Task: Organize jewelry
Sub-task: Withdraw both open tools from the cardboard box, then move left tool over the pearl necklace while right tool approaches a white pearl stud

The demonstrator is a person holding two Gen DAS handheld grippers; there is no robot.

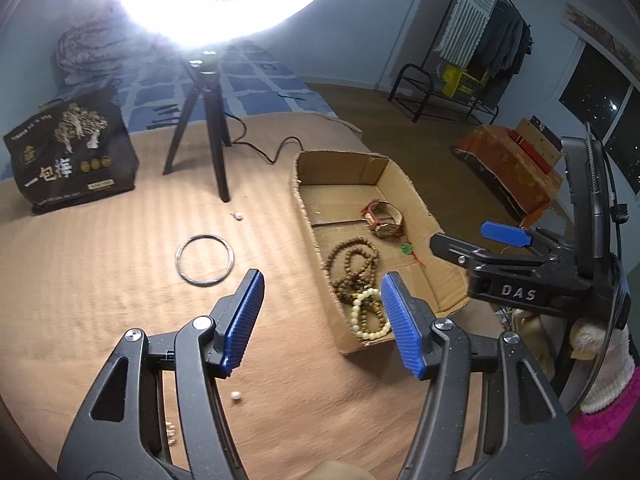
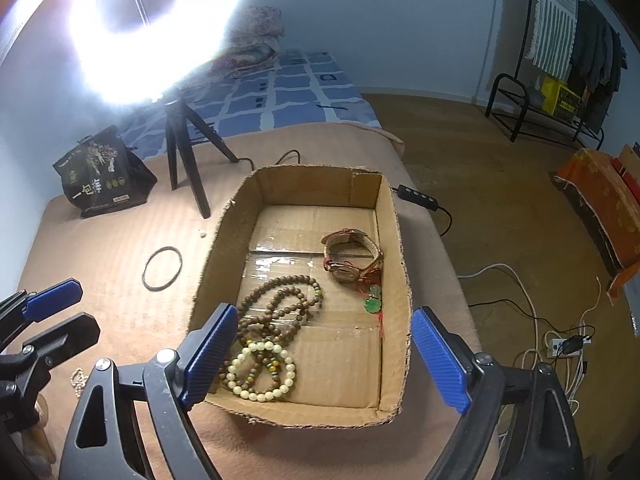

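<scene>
Left gripper tilted downward over the tan cover, jaws apart, nothing between the blue pads; it hangs just beside the near-left corner of the cardboard box. Right gripper also pitched down, over the near end of the box, jaws spread wide and empty (a gloved hand with a pink cuff shows behind it in the left view). Inside the box: brown bead strand and cream bead bracelet at the near-left, watch toward the far right, green pendant on red cord just in front of it. Outside, on the cover: dark bangle, two small pale beads, a small chain near the left gripper. Farther back: ring light on tripod, black bag; beyond them a blue checked sheet, brown floor, clothes rack.
</scene>
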